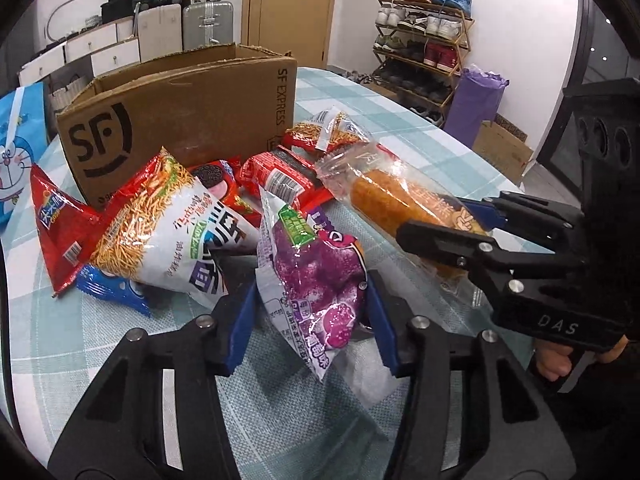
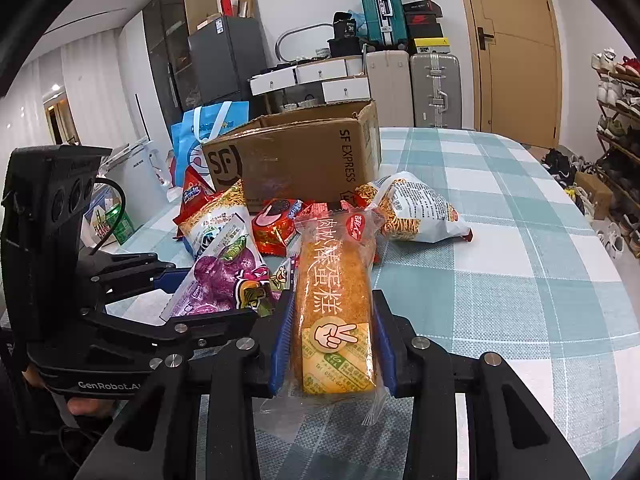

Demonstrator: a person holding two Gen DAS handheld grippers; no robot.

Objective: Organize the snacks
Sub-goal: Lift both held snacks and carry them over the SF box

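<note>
While the left gripper (image 1: 312,320) pinches a crinkly purple snack bag (image 1: 316,280), the right gripper (image 2: 332,344) squeezes a soft wrapped cake (image 2: 332,312) midway, above the table (image 2: 500,280); both look light and crushable.

The cardboard box (image 1: 176,120) hides its inside behind its near wall. A blue packet (image 1: 112,290) shows only a corner from under the noodle bag (image 1: 160,224). The cookie packet (image 1: 218,178) is mostly buried in the pile. The blue cartoon bag (image 1: 16,152) is cut off by the left edge. Small print on the purple snack bag (image 1: 316,280) is too fine to read.
</note>
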